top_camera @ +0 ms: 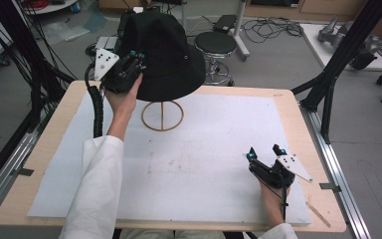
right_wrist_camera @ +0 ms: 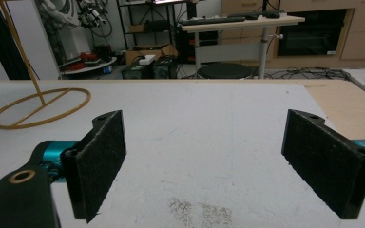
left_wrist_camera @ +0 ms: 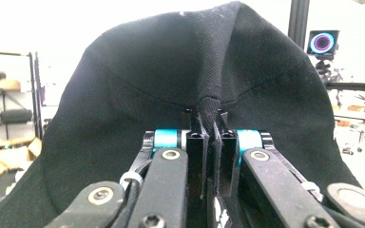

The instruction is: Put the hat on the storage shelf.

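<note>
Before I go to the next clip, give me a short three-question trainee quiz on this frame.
1. True or false: the right gripper is clamped on the hat.
2. What has the left gripper pinched? A) a fold of the hat's fabric B) the stand's ring base C) nothing
3. In a few words: where is the right gripper, and how do its jaws stand?

Key
1. False. Its jaws are wide apart with nothing between them.
2. A. The black cloth bunches into a ridge between the shut jaws.
3. Low over the white mat near the table's front right corner, jaws open, far from the hat.
</note>
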Tool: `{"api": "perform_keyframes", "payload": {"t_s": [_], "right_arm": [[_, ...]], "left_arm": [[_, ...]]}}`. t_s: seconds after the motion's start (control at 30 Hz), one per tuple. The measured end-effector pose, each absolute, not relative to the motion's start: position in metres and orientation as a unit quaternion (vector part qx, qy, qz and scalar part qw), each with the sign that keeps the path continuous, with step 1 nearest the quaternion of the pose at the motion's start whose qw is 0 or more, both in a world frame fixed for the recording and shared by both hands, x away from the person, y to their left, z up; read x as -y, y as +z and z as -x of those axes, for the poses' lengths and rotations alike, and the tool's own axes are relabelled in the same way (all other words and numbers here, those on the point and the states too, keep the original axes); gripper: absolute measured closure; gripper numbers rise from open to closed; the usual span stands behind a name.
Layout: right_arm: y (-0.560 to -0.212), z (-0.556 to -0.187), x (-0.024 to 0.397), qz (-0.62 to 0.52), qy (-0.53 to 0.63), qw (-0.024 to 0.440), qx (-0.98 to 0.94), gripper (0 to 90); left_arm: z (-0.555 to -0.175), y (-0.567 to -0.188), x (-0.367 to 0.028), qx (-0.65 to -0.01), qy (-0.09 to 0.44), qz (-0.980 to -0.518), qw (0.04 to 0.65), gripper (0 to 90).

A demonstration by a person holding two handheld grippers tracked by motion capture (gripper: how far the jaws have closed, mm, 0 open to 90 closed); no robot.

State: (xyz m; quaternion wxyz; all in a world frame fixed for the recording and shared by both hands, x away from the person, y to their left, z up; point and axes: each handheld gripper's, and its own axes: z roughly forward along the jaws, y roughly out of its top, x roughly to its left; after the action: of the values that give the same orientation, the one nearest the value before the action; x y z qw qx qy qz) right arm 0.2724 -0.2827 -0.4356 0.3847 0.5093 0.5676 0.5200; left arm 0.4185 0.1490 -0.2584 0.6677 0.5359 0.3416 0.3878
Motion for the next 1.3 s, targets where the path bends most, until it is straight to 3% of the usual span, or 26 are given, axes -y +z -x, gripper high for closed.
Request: {"api": "perform_keyframes", "payload": {"t_s": [0.43,0.93,1.1,1.23,1.3], "right_arm": [[-0.436,-0.272,0.282,-0.506,0.520,0.381,-0.573,14.5],[-0.435,-0.271,0.282,-0.505,0.521,0.384,-0.572,14.5],[-0.435,-0.271,0.282,-0.509,0.521,0.381,-0.569,14.4],[-0.435,-0.271,0.283,-0.508,0.521,0.381,-0.570,14.4],[-0.435,-0.271,0.283,-0.508,0.521,0.381,-0.570,14.5]], "left_arm": [[-0.429,-0.286,-0.139,-0.362,0.372,-0.578,0.629,86.7],[-0.427,-0.308,-0.146,-0.382,0.346,-0.573,0.637,84.3],[-0.427,-0.307,-0.147,-0.394,0.330,-0.567,0.643,79.3],[-0.427,-0.307,-0.146,-0.401,0.321,-0.564,0.647,63.9],[-0.428,-0.308,-0.148,-0.412,0.316,-0.560,0.646,60.4]]}}
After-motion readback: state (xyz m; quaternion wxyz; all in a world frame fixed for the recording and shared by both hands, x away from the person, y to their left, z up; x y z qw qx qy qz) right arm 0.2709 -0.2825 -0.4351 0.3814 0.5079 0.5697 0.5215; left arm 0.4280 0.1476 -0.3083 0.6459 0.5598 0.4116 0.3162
